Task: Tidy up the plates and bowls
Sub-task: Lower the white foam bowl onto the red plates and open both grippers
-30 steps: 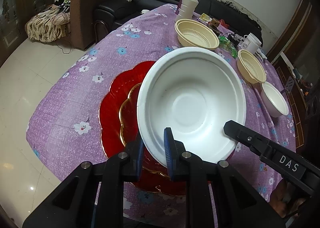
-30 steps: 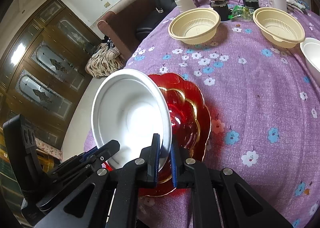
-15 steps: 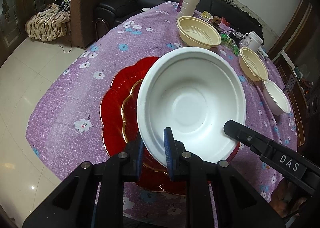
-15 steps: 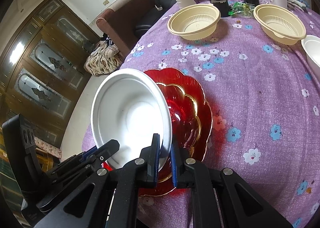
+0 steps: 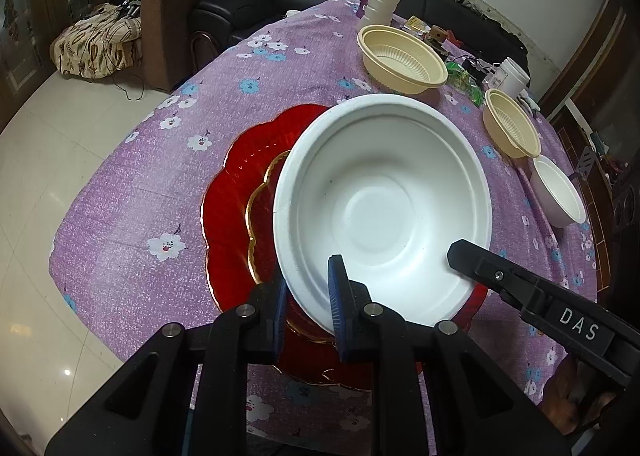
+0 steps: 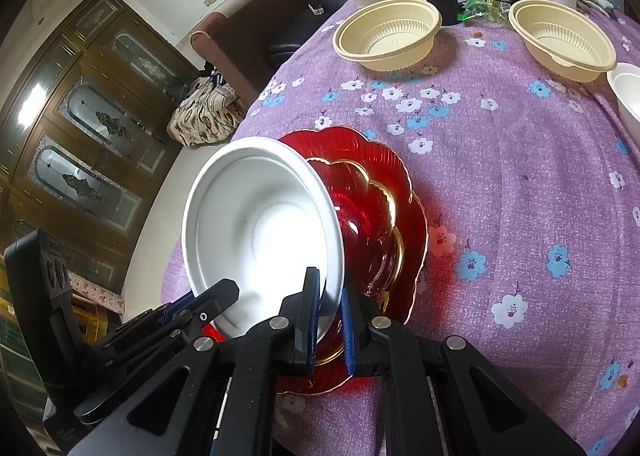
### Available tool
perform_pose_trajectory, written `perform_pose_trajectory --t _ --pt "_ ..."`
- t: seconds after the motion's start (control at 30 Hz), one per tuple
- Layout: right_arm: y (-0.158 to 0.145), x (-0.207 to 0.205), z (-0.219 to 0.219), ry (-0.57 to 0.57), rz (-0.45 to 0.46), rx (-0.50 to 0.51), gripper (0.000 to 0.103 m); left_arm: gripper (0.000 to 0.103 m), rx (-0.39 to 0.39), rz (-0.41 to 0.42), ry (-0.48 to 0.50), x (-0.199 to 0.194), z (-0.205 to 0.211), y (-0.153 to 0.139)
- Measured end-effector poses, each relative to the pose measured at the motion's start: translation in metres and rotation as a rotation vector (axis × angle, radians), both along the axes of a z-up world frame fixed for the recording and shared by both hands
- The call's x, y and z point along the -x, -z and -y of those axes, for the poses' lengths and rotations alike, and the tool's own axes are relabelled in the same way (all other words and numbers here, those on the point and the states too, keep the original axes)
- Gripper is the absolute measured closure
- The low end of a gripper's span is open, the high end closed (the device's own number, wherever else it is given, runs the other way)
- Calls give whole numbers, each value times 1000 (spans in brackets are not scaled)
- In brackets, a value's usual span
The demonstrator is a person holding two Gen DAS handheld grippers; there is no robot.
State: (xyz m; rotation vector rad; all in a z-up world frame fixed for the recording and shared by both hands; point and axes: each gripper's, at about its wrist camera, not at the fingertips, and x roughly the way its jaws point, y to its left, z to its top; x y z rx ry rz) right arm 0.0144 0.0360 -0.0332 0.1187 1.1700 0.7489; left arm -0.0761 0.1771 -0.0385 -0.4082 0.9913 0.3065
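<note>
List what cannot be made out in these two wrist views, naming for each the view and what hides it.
- Middle of the red plates: both views, covered by the white bowl.
- Small white bowl: right wrist view, cut off by the frame edge.
- Label text on the white jar: left wrist view, too small.
- Whether the white bowl touches the plates: both views, its underside is hidden.

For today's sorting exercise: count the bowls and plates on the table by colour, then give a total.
White bowls: 2, the large held white bowl and a small white bowl
Cream ribbed plastic bowls: 2
Red scalloped glass plates: 2, stacked
Total: 6
</note>
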Motion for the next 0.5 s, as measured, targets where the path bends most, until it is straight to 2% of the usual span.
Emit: perform_pose_trajectory --t 0.5 --pt "14 -8 -3 1 -35 6 94 86 -2 -25 2 -5 1 7"
